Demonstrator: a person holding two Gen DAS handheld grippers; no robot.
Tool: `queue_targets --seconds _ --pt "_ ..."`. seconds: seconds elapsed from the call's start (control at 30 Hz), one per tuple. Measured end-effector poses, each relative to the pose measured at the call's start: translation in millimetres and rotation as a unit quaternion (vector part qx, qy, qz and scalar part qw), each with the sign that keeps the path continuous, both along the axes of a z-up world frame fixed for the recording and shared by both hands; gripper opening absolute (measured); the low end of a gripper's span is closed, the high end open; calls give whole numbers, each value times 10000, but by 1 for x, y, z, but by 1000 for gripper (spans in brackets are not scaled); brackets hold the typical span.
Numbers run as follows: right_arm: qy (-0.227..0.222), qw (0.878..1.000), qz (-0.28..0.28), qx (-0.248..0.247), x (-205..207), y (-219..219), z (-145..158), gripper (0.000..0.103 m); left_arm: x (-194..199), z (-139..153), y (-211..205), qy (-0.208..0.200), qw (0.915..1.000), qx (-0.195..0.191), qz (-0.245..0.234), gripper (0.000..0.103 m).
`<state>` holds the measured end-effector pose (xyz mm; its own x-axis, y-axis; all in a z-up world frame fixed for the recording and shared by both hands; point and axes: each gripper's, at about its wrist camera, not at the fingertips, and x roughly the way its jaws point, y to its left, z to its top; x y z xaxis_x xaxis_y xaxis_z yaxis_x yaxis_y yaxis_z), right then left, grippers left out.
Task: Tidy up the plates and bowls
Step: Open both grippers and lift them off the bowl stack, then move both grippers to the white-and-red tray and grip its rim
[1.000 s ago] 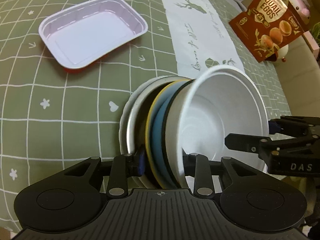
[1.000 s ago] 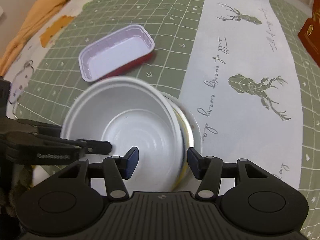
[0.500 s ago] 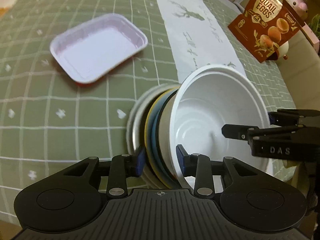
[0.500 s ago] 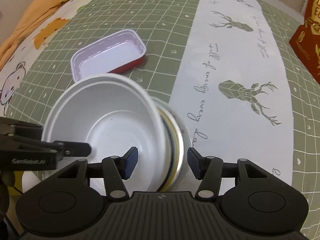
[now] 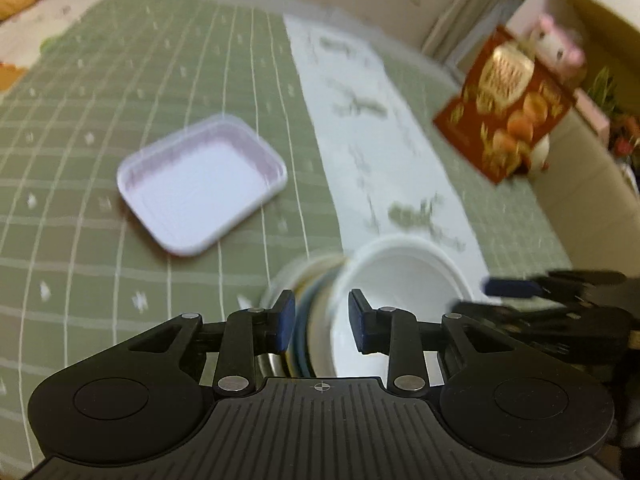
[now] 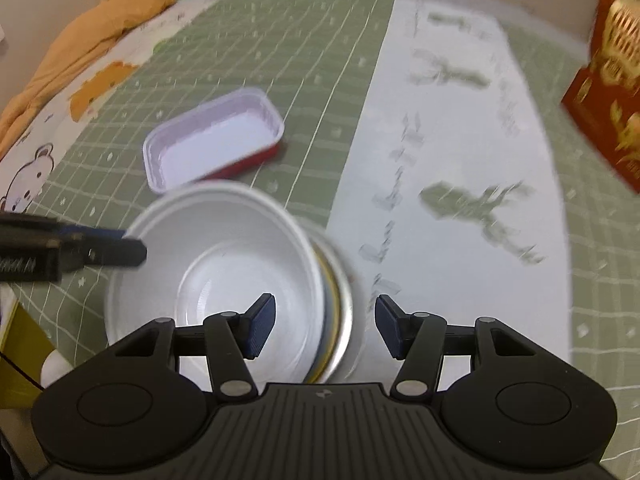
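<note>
**A:** Where do your tongs stand?

**B:** My left gripper (image 5: 322, 320) is at the bottom centre of its own view. Its jaws are closing, and the pads sit against both faces of the stack (image 5: 316, 300), which stands on edge between them. My right gripper (image 6: 324, 328) takes the same stack from the other side. Its jaws are apart and straddle the rims, with a gap showing at each pad.

**A:** What's in the stack?

**B:** A white bowl (image 5: 400, 304) is nested on the front, open side towards lower right in the left view. Behind it are plates (image 6: 336, 320). I can make out a yellow rim, a blue one and a silvery one that looks like metal. Blur hides the rest.

**A:** How will it handle?

**B:** I'd guess the bowl is thin, light and bendy, so squeezing its wall alone would buckle it. The plates look stiff and smooth, so they could slide on each other and fan out while tilted. The metal one probably carries most of the weight. I'd pinch across all the rims together, low near the bowl's base, with one gripper at each side.

**A:** And further off?

**B:** The tray (image 5: 200, 196) lies empty and flat on the green cloth (image 5: 100, 100), up and to the left and well clear of the stack. The pale runner (image 5: 380, 140) runs up the middle. A red box (image 5: 504, 112) stands at upper right.
</note>
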<state>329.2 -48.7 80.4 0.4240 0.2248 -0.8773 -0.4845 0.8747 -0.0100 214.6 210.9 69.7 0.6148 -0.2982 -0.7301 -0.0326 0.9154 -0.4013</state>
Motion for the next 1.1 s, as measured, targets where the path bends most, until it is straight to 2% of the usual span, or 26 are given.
queue_targets --seconds 0.1,0.23,0.3,0.33,0.37,0.4,0.5,0.53,0.57,0.63,0.7,0.73,0.83,0.87,1.0,1.1 --pt "-313 9995 -85 44 -6 1 27 64 7 7 22 -555 9983 -18 195 32" --pt "-843 9949 -500 240 -5 22 62 77 34 10 67 -1229 9905 97 607 32" --pt "-798 9929 -793 390 5 39 72 78 44 -1 92 -1278 9858 261 1061 32" --pt "-609 9932 -884 461 13 49 75 78 52 -9 105 -1040 9855 411 1274 32" --pt "-386 9932 -959 542 21 58 74 78 59 -17 120 -790 9854 396 1453 32" --pt "-144 9919 -1070 664 30 67 72 78 63 -22 130 -724 9845 290 1571 32" --pt "513 9853 -1420 803 63 101 50 78 70 -38 158 -746 9798 -329 1827 32" --pt "698 9826 -1536 770 75 114 37 78 73 -44 162 -707 9806 -423 1781 32" --pt "848 9807 -1616 698 84 127 25 78 76 -48 163 -571 9831 -366 1701 32" --pt "1118 9772 -1743 474 102 152 -4 78 79 -49 162 -453 9834 77 1755 32" --pt "1234 9760 -1771 297 111 173 -26 78 80 -50 163 -475 9814 399 1818 32" --pt "1273 9758 -1768 162 116 184 -38 77 80 -52 165 -479 9826 326 1763 32" --pt "1388 9752 -1725 -59 125 204 -65 77 90 -71 169 -342 9887 -412 1400 32" --pt "1479 9738 -1723 -79 128 208 -74 77 88 -77 173 -282 9892 -528 1338 32" --pt "1648 9688 -1848 -127 136 214 -92 77 88 -92 164 7 9915 -521 1190 32" --pt "1562 9694 -1885 -182 142 212 -94 77 81 -90 151 72 9964 -392 743 32"
